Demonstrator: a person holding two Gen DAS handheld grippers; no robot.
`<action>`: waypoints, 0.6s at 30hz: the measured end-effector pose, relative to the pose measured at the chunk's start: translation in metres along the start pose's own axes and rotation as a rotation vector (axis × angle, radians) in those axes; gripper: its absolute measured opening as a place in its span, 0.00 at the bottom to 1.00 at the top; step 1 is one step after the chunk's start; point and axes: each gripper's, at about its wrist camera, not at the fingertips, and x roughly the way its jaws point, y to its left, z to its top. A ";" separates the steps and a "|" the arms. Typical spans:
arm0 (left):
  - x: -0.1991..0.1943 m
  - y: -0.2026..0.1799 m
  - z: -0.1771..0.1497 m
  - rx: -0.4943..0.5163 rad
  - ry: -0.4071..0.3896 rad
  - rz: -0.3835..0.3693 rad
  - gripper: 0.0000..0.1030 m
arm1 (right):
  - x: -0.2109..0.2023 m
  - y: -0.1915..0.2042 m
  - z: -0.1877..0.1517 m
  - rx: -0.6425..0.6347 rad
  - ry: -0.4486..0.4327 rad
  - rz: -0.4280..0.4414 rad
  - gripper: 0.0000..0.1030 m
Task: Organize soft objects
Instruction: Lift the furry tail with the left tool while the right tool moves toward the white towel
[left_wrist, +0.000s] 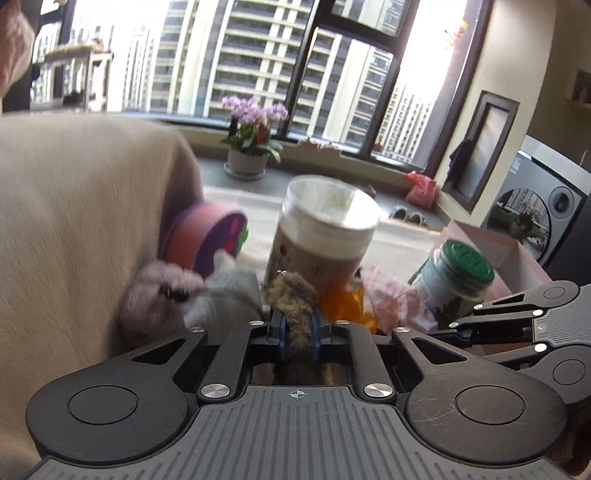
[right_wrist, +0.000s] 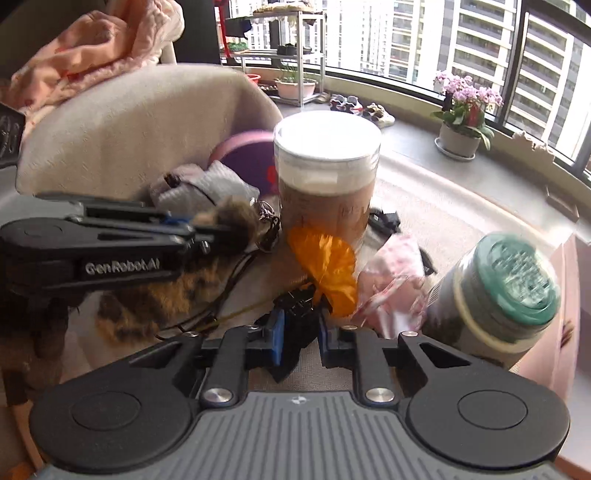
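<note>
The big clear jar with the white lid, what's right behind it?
Behind the big clear jar, a round pink and purple plush leans against the beige cushion. The jar covers the plush's right part, and whatever else lies behind it.

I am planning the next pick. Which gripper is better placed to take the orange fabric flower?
Probably neither: both are occupied. The right gripper is nearer, directly beside the orange fabric flower, but appears clamped on a black object. The left gripper is shut on a brown furry toy.

A curved window (left_wrist: 295, 66) faces sunlit tower blocks, potted orchids (left_wrist: 253, 125) on its grey sill, beige sofa (left_wrist: 74, 206) nearby.
</note>
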 end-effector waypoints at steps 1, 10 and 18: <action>-0.007 -0.004 0.012 0.019 -0.029 0.008 0.15 | -0.008 -0.003 0.005 0.000 -0.017 0.004 0.18; -0.052 -0.037 0.107 0.162 -0.208 0.091 0.14 | -0.093 -0.052 0.066 0.113 -0.191 0.086 0.18; -0.079 -0.103 0.170 0.315 -0.334 0.104 0.14 | -0.160 -0.101 0.080 0.154 -0.325 -0.001 0.18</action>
